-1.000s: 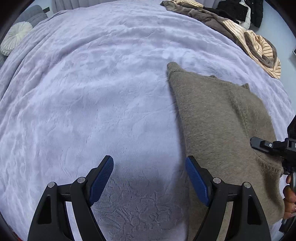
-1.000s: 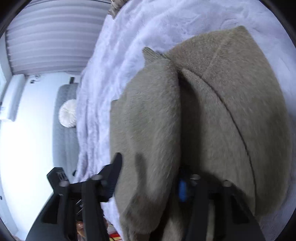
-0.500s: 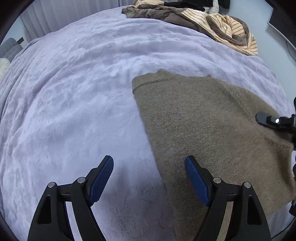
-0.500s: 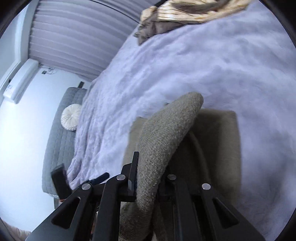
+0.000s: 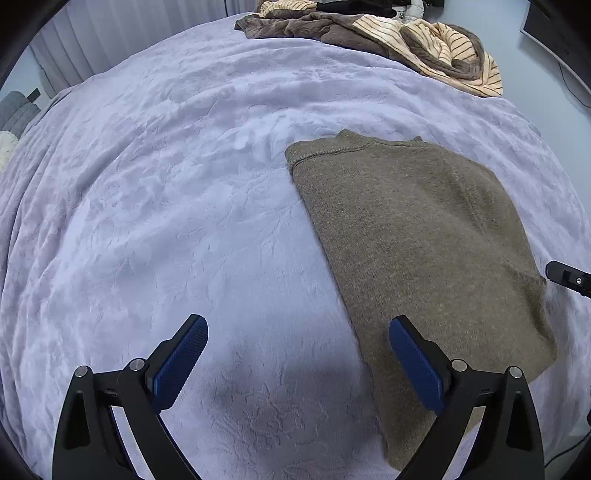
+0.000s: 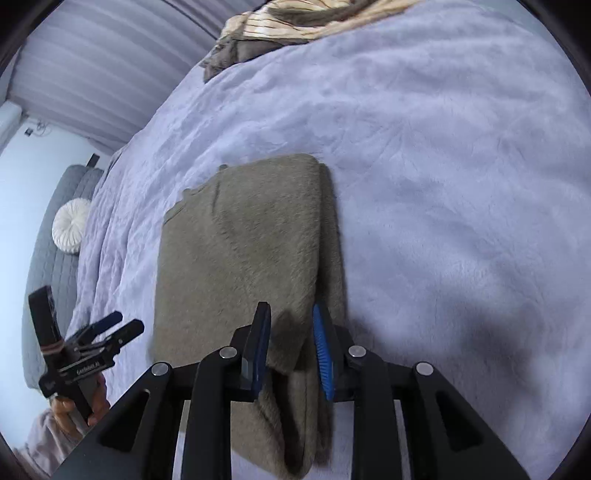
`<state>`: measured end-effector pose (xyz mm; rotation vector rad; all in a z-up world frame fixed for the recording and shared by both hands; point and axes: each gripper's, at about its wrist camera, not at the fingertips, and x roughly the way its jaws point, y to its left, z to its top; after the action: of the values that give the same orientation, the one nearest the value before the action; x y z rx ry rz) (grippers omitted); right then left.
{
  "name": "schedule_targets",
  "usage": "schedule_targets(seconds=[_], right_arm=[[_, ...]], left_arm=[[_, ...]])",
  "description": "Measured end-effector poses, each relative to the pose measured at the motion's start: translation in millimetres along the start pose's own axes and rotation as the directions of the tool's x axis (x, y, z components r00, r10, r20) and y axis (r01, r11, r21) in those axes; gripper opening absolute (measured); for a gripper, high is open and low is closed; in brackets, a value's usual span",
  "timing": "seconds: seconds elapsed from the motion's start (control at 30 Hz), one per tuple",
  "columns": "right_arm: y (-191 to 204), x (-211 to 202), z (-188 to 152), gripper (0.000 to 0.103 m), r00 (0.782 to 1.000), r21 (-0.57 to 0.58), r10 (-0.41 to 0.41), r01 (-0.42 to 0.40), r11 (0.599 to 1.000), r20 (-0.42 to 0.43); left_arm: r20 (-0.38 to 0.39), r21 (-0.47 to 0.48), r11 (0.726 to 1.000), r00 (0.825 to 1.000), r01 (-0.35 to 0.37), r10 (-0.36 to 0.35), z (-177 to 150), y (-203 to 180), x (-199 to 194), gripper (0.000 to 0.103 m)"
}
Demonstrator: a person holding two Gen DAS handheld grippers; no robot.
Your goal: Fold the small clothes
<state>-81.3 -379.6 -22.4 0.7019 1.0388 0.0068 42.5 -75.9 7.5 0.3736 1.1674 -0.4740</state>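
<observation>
Since a second ago the olive-brown knitted sweater (image 5: pixel 413 236) has been laid down folded flat on the lavender plush blanket (image 5: pixel 166 192) covering the bed, toward its right edge. Right gripper (image 6: pixel 291 350) has its jaws parted slightly around the sweater's near fold, not clamping. Left gripper (image 5: pixel 299 362) hovers with jaws wide apart, holding nothing. Striped and brown clothes (image 5: pixel 388 33) lie heaped at the far edge.

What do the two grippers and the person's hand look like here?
Both the left gripper and the right gripper have black angular linkage fingers with silver pivot pins and ribbed blue pads. Seen from the right wrist, the left gripper carries small white lettering, too small to read. A bare hand shows below it, with a pale sleeve.
</observation>
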Motion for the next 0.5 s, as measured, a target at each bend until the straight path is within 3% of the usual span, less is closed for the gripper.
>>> schedule_targets(seconds=[0.13, 0.23, 0.33, 0.37, 0.4, 0.5], right_arm=[[36, -15, -15, 0.017, 1.0, -0.138, 0.019, -0.021, 0.99, -0.018], [55, 3, -24, 0.017, 0.998, -0.191, -0.049, 0.039, 0.981, -0.05], [39, 26, -38, 0.016, 0.979, -0.18, -0.174, 0.153, 0.972, -0.103], [30, 31, -44, 0.007, 0.975, -0.172, -0.186, 0.164, 0.971, -0.121], [16, 36, -51, 0.002, 0.973, -0.152, -0.186, 0.165, 0.974, -0.135], [2, 31, -62, 0.001, 0.983, -0.096, -0.145, 0.134, 0.986, -0.116]], left_arm=[[-0.026, -0.006, 0.999, 0.999, 0.041, -0.041, -12, -15, 0, 0.099], [-0.055, 0.029, 1.0, 0.998, -0.007, 0.009, -31, -31, 12, 0.099], [-0.078, -0.013, 1.0, 0.997, 0.024, -0.025, -46, -30, 21, 0.1], [-0.098, -0.023, 0.999, 0.994, 0.043, -0.045, -50, -29, 25, 0.1], [-0.126, -0.025, 0.998, 0.991, 0.051, -0.054, -56, -29, 30, 0.101], [-0.151, 0.004, 0.999, 0.988, 0.042, -0.041, -75, -34, 36, 0.102]])
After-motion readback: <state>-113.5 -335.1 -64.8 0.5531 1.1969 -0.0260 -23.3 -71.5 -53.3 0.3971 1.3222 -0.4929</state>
